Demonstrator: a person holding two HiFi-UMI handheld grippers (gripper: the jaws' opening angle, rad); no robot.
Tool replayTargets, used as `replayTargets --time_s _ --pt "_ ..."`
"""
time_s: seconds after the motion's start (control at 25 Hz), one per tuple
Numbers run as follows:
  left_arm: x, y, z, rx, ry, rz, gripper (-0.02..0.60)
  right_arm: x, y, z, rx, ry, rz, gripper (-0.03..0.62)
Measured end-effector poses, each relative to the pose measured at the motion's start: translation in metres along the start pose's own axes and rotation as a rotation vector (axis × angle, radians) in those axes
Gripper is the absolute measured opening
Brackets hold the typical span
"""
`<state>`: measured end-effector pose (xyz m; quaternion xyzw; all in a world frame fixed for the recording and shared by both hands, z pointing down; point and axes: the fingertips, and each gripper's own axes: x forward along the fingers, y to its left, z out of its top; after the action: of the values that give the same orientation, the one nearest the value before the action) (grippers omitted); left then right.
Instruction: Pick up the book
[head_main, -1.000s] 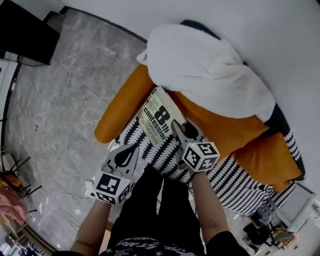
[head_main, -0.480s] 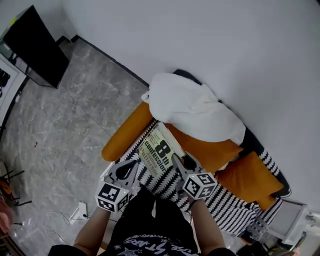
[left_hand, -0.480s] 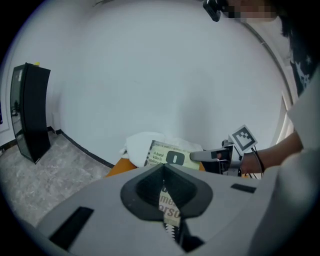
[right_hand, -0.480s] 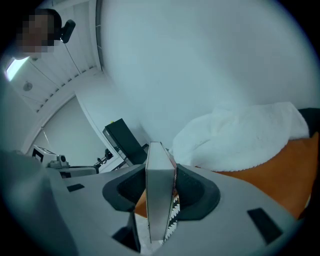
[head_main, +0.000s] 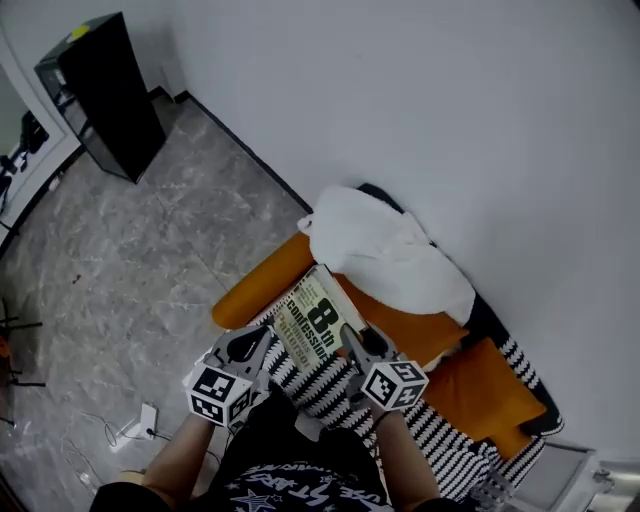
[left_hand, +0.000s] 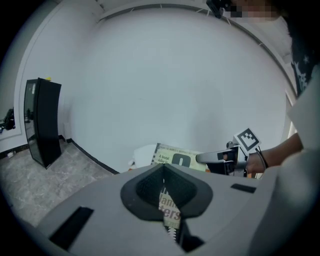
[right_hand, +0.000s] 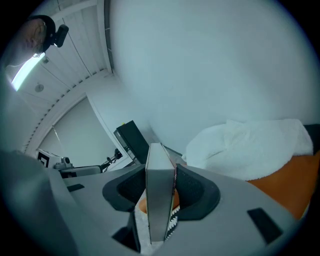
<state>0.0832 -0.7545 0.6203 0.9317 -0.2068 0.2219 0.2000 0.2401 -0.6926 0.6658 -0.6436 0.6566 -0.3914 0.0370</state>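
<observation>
The book (head_main: 314, 318), with a pale green cover and a big black "8th", is held up over the striped sofa seat (head_main: 330, 392). My right gripper (head_main: 352, 342) is shut on its lower right edge. In the right gripper view the book's grey page edge (right_hand: 159, 165) stands upright between the pads of the right gripper (right_hand: 160, 197). My left gripper (head_main: 258, 338) hovers just left of the book with its jaws together and nothing in them. In the left gripper view the book (left_hand: 177, 159) and the right gripper (left_hand: 216, 157) lie straight ahead.
A white blanket (head_main: 385, 250) is heaped on the sofa's orange cushions (head_main: 480, 385), with an orange bolster (head_main: 262, 285) at the near end. A black cabinet (head_main: 105, 95) stands by the white wall. Grey marble floor (head_main: 120, 250) lies to the left, with cables (head_main: 135, 425).
The view has pulled back from the sofa, which looks smaller. The right gripper has kept its hold on the book. The left gripper has come closer to the book's left side.
</observation>
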Motion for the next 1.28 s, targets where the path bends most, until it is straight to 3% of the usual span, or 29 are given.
replayTargets --time_s 0.28,0.48,0.8,1.28 --pt "-0.031 -0.041 0.008 0.014 -0.058 0.073 0.006 -0.041 0.022 0.011 -0.031 -0.027 0.089 0.183" --pt "-0.052 -0.093 0.011 0.023 -0.123 0.104 0.008 -0.088 0.026 0.009 -0.063 -0.030 0.131 0.183" --pt "-0.094 -0.174 -0.025 0.038 -0.153 0.163 0.008 -0.180 0.009 -0.010 -0.124 -0.022 0.169 0.181" --pt "-0.158 -0.264 -0.071 0.031 -0.191 0.281 0.008 -0.288 -0.006 -0.051 -0.166 -0.018 0.223 0.181"
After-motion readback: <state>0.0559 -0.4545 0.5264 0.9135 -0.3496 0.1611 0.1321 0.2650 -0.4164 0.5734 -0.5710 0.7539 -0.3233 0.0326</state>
